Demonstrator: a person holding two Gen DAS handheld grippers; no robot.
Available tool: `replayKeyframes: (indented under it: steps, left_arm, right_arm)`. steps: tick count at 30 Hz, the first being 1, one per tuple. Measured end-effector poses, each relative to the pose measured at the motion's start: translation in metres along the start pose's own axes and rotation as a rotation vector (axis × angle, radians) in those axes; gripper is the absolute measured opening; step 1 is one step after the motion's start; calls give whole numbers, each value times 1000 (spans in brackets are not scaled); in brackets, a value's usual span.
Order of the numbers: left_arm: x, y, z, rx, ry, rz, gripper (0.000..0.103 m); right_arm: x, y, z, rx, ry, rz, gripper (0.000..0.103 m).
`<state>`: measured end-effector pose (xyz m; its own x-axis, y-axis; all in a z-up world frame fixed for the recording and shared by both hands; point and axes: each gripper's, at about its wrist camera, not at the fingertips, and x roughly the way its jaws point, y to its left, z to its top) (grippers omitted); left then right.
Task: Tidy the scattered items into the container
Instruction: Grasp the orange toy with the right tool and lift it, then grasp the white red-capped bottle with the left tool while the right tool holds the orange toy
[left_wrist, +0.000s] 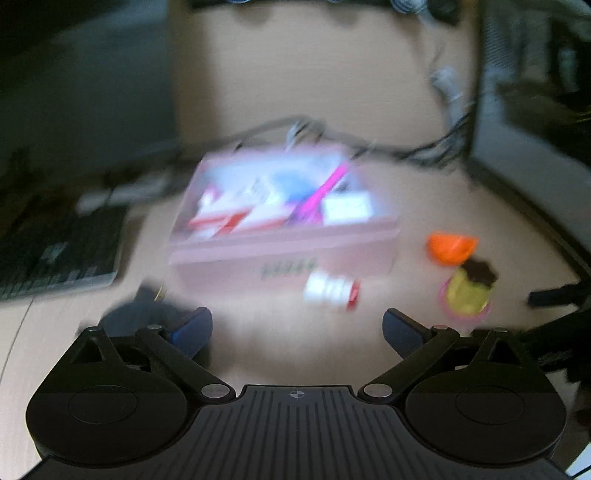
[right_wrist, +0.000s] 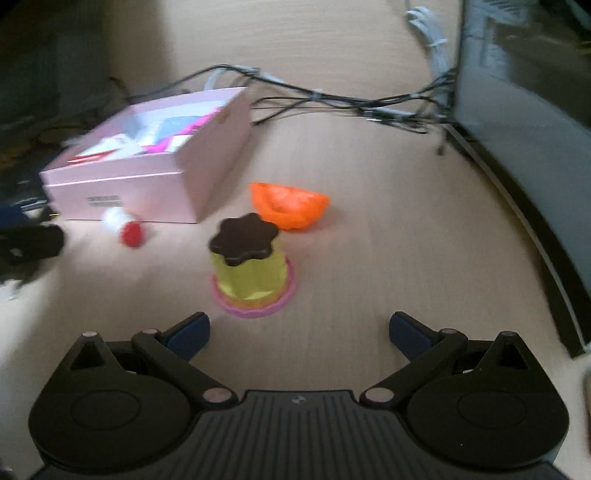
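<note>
A pink open box (left_wrist: 284, 254) sits mid-table and holds several items, among them a magenta stick (left_wrist: 321, 192). It also shows in the right wrist view (right_wrist: 147, 184). A small white bottle with a red cap (left_wrist: 332, 290) lies in front of the box, just ahead of my open, empty left gripper (left_wrist: 297, 330). The bottle also shows in the right wrist view (right_wrist: 123, 225). A yellow cupcake toy with a dark top (right_wrist: 251, 269) stands just ahead of my open, empty right gripper (right_wrist: 299, 332). An orange half-shell (right_wrist: 290, 205) lies behind it.
A dark keyboard (left_wrist: 59, 251) lies left of the box. Black cables (right_wrist: 332, 99) trail behind the box. A dark monitor base (right_wrist: 517, 166) runs along the right. The left view is blurred.
</note>
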<state>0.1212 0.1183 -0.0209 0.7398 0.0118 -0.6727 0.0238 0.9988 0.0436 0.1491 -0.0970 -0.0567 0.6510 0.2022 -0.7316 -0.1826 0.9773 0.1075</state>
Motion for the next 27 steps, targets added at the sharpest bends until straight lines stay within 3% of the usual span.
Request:
replayKeyframes:
  steps: [3,6,8,11,13,16,18,24,25,27]
  left_arm:
    - [-10,-4,-18,-67,23,19,101]
    - [-19,-10,-34,-108,53,28,101]
    - [-35,-11,-41,-118,7,37,101]
    - [-57,-6,-52,-150,-84,72,102]
    - [-62,-2,-57,-196,-94,94,102]
    - [-58,1,-56,-232,-81,104,102]
    - [-53,-3,-50,-207,-87,89,102]
    - [-7,-28,-14,-29,-103,48,101]
    - [4,-32,-7,-5,-98,49,99]
    - [25,-37,2,26,-74,52,77]
  right_arm:
    - [-26,-12,5,-18,-138,74,103]
    - [-27,-20,22,-63,-233,45,103]
    - [-11,-26,43,-55,-209,59,91]
    - [19,-34,68,-23,-126,153,87]
    - [41,-31,79,-34,-58,175,82]
    - [64,-23,85,-65,38,148,57]
    - [59,-25,85,-46,49,162,57]
    - [-16,-35,67,-73,-80,140,57]
    - [-28,-37,61,-73,-86,153,57]
    - [-50,-37,46,-91,-97,164,57]
